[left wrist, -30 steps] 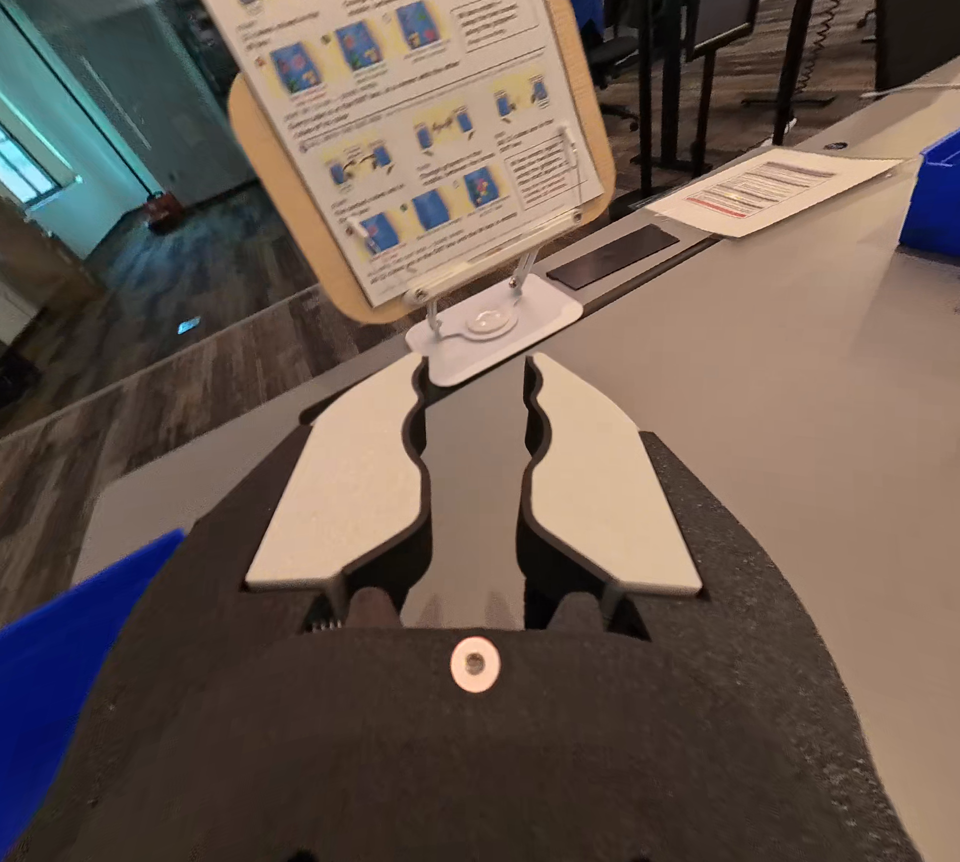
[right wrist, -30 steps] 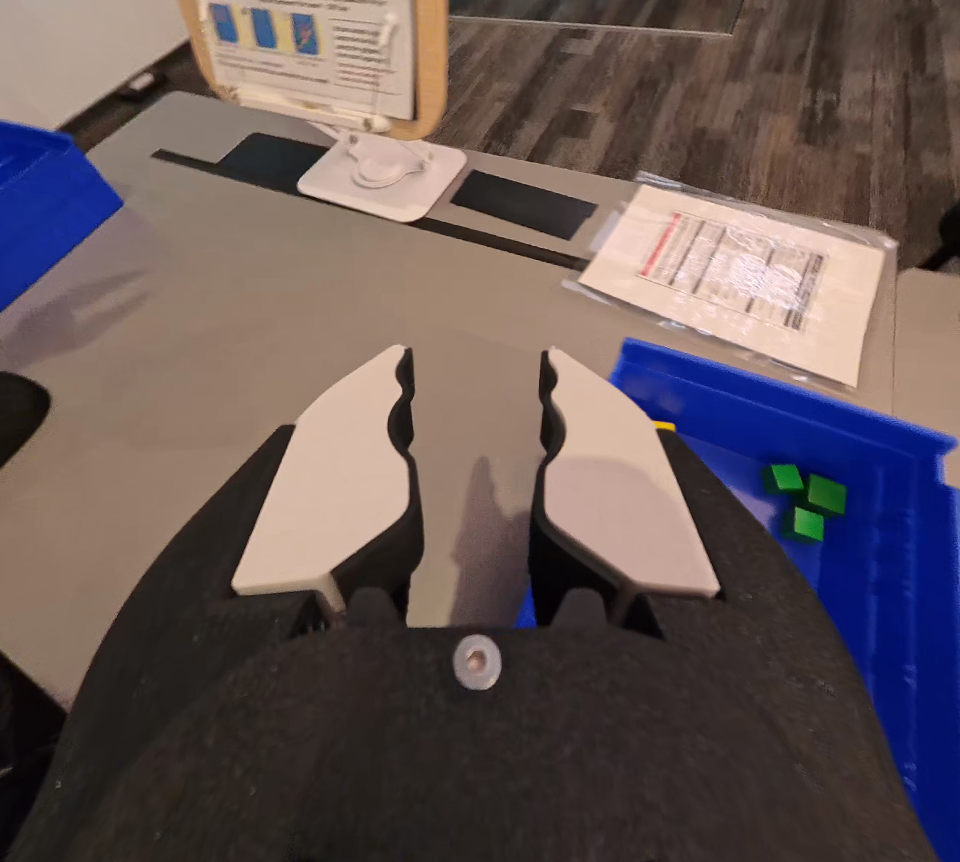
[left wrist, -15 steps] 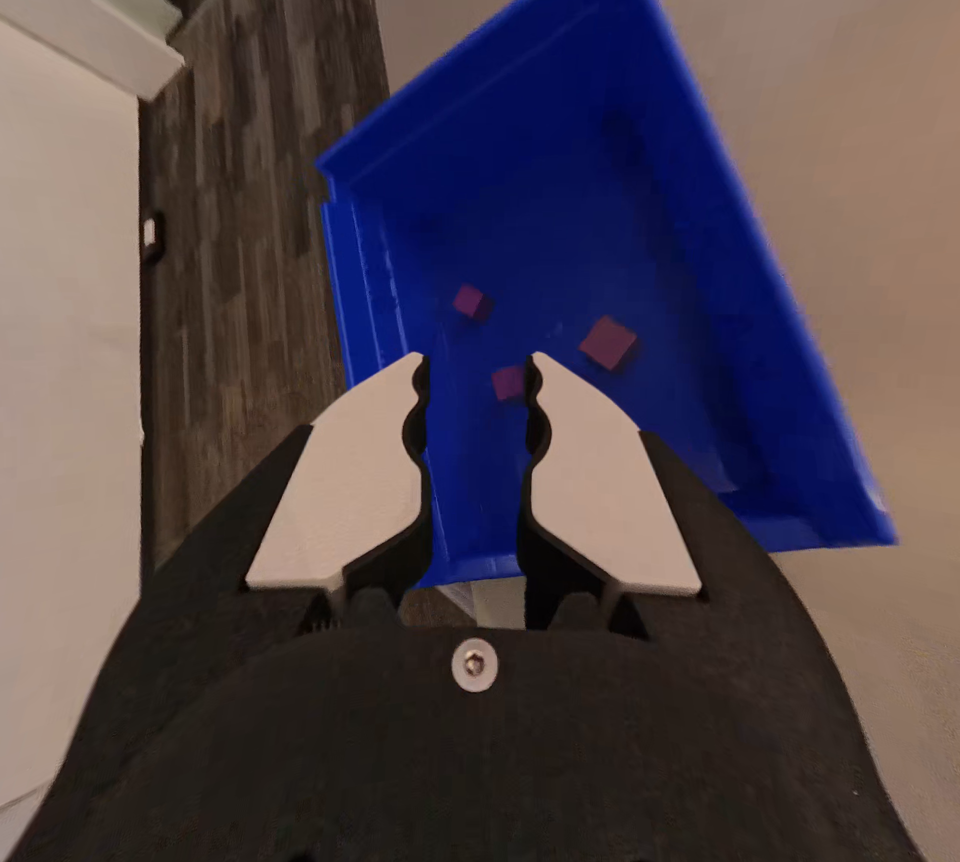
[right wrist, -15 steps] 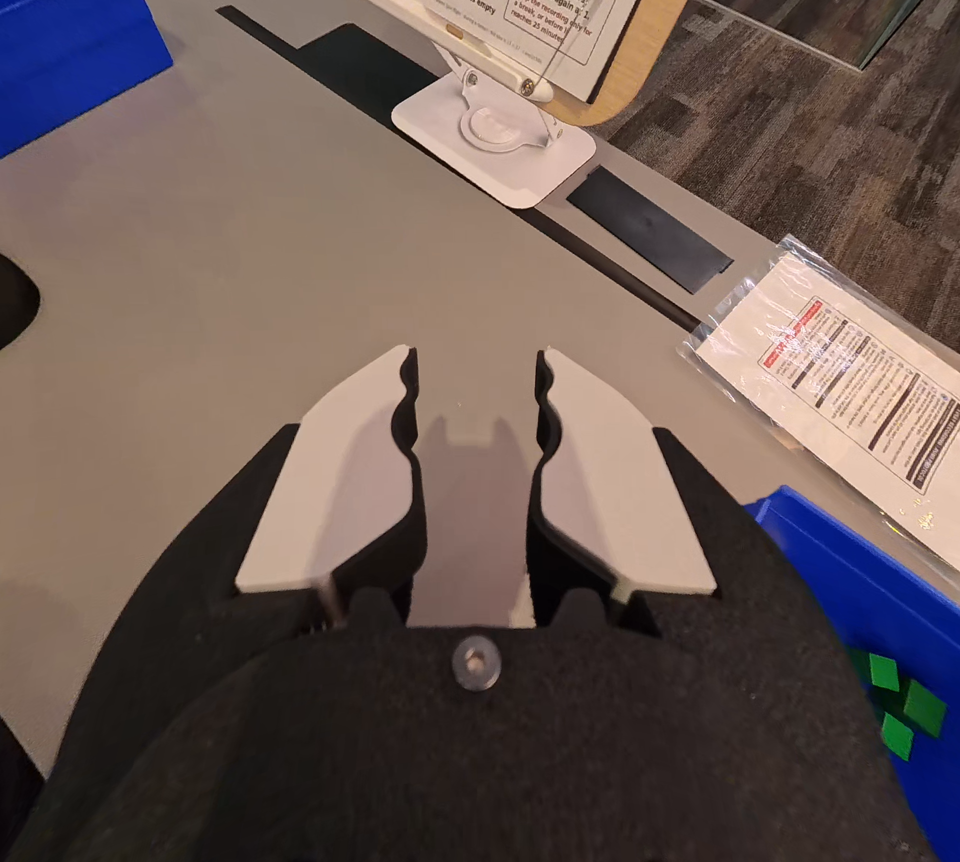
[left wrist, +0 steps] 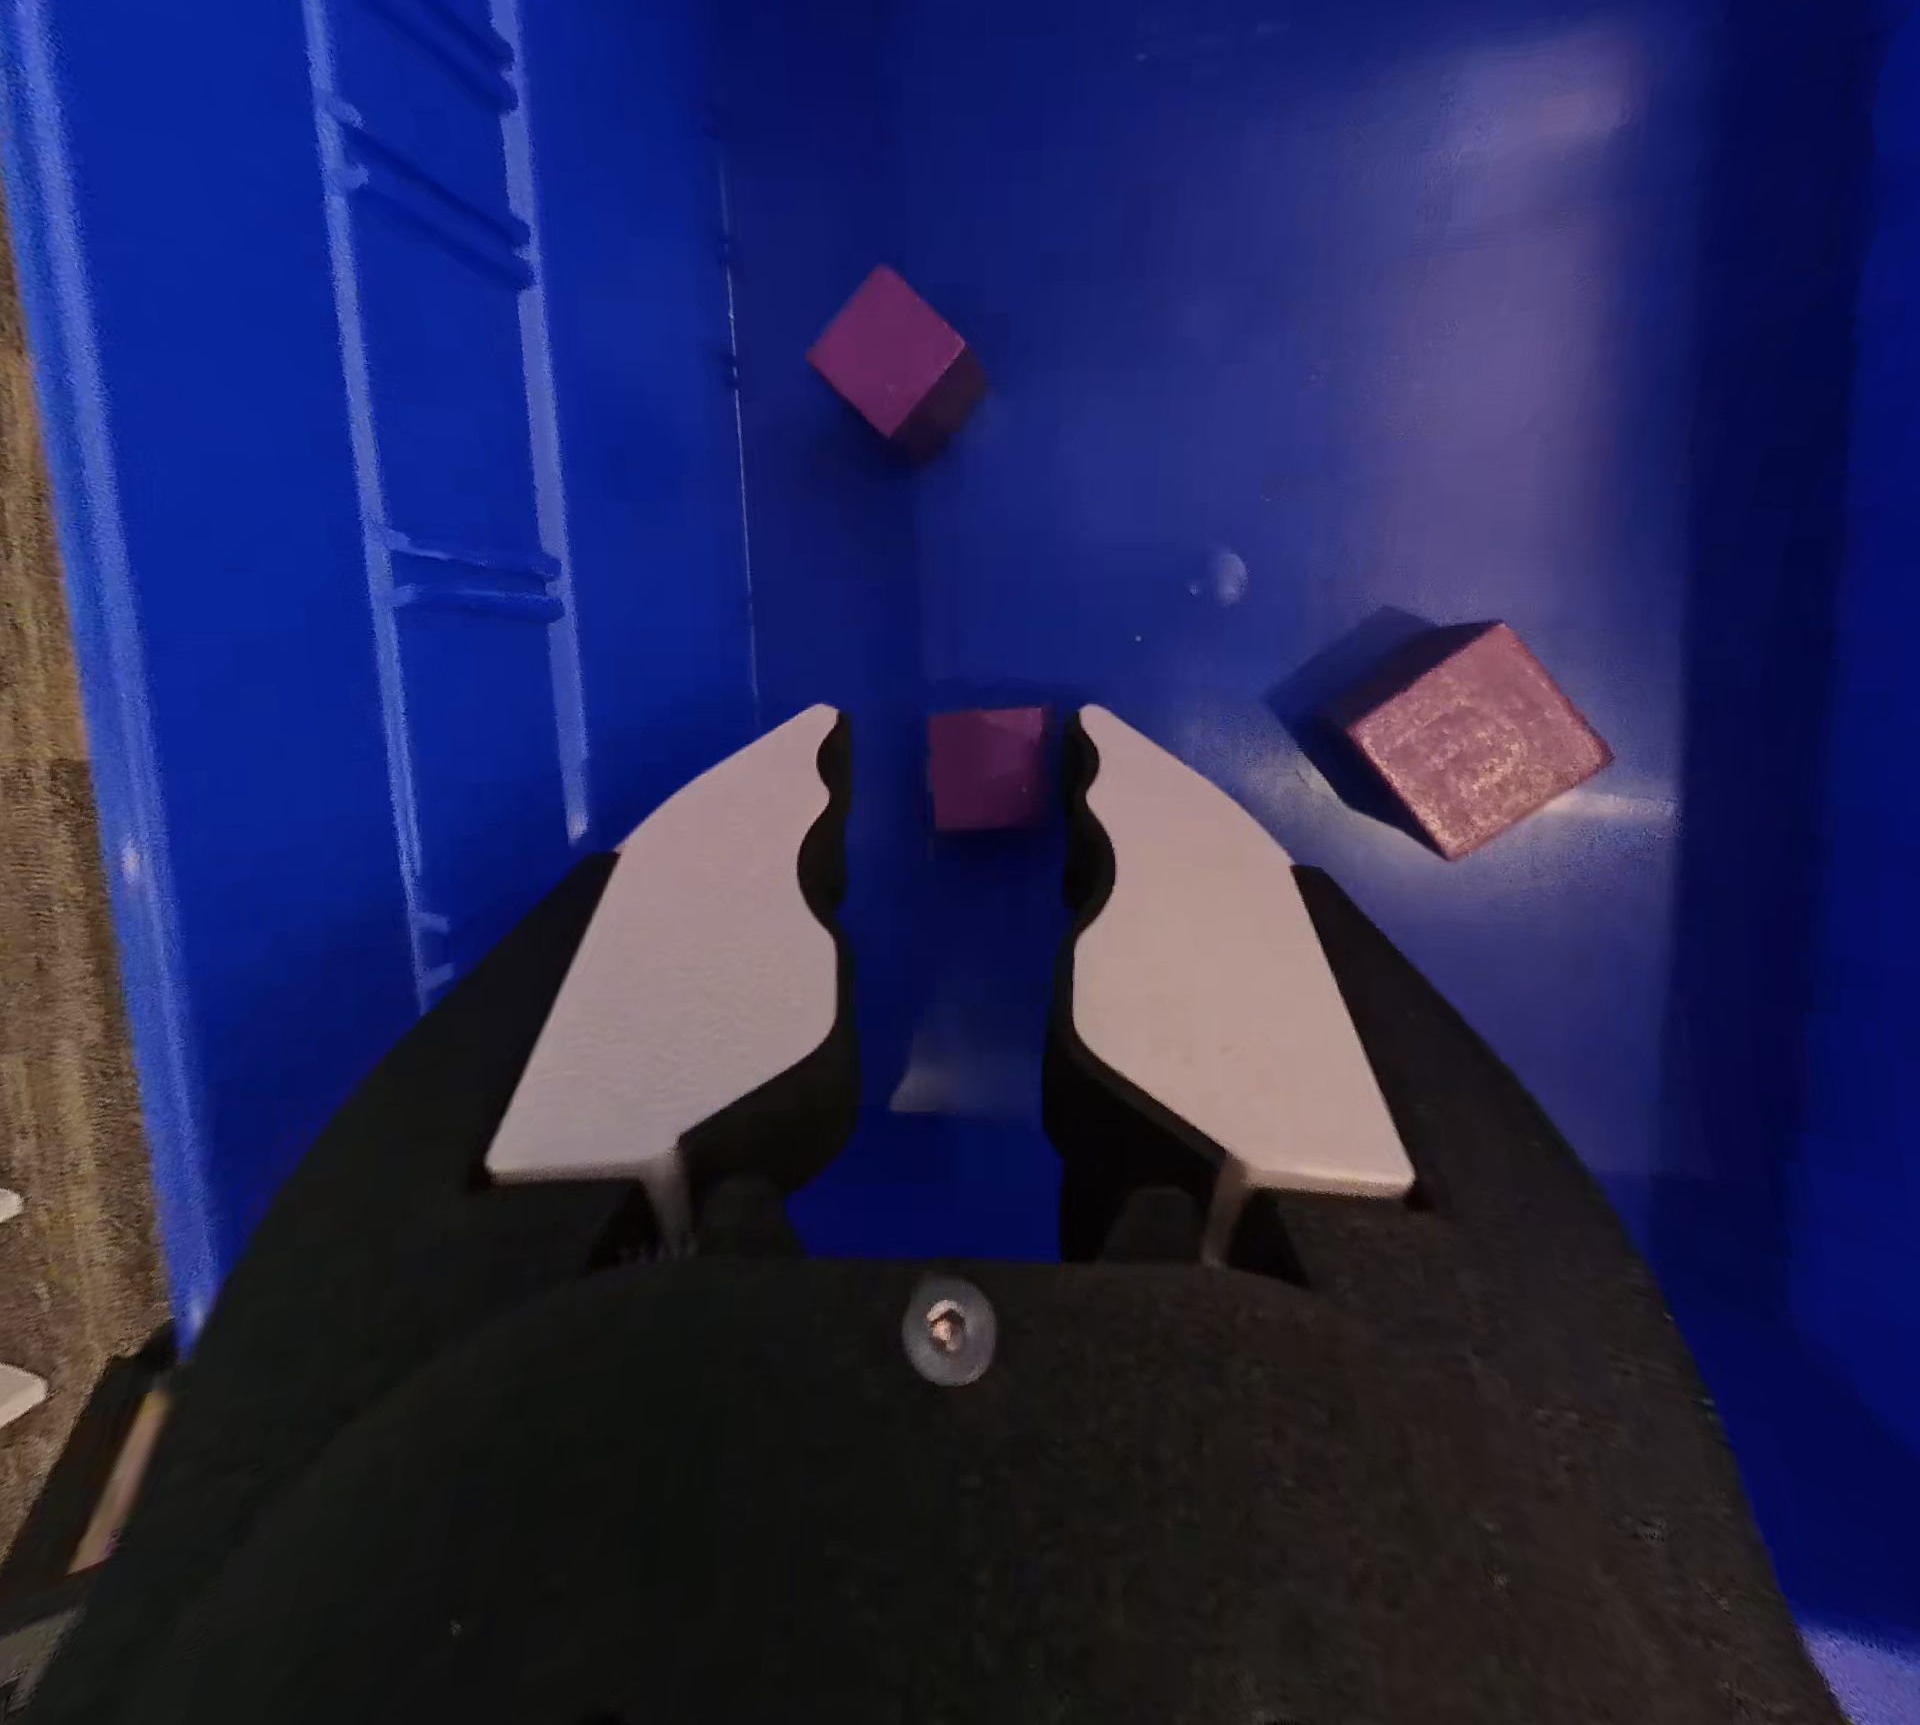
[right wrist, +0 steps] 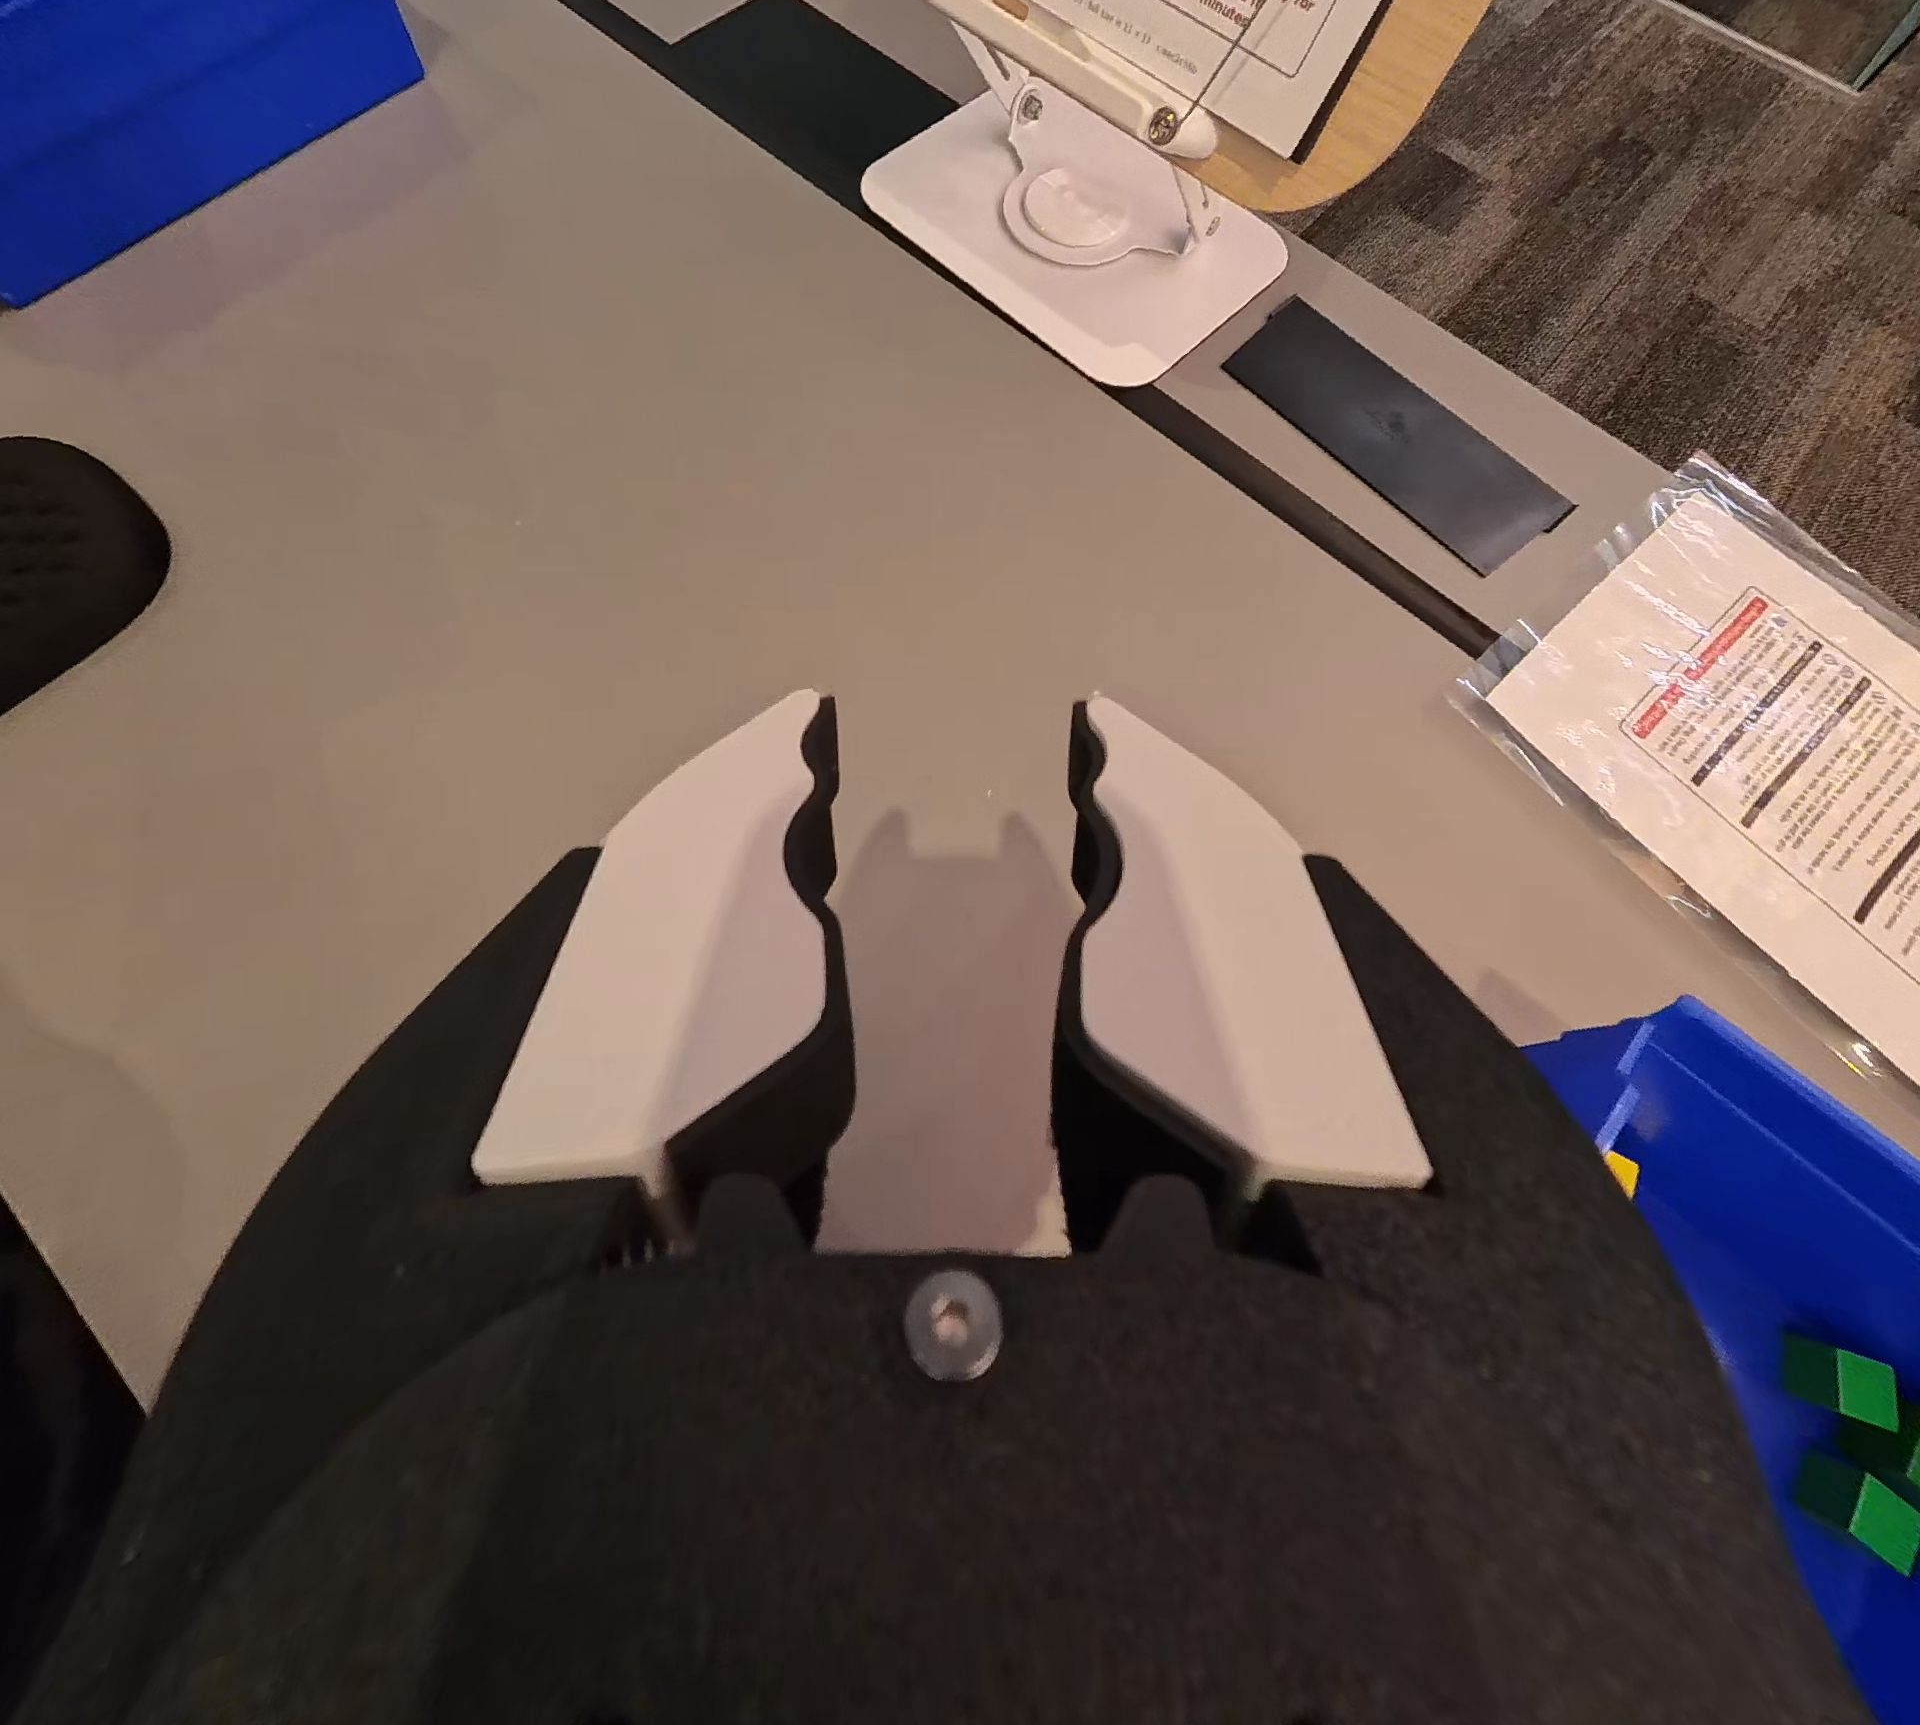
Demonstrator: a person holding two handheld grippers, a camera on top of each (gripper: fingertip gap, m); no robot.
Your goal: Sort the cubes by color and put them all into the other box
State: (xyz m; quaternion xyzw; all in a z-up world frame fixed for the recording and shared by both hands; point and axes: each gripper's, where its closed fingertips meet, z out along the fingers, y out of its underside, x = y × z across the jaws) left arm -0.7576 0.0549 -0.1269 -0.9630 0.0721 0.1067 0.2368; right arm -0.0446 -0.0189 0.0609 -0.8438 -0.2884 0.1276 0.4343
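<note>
Left claw point(left wrist: 956, 725) astride purple cube point(left wrist: 985, 769)

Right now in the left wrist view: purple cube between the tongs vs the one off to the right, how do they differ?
The cube between the tongs sits centred in the open left tongs, untouched as far as I can tell; the right-hand cube lies outside them. The centred cube looks smaller and squarer to the camera; the right-hand one looks larger and turned, one corner toward us. Its top face shows pale scuffing; the centred cube looks plain. Both are purple and rest on the blue box floor.
</note>
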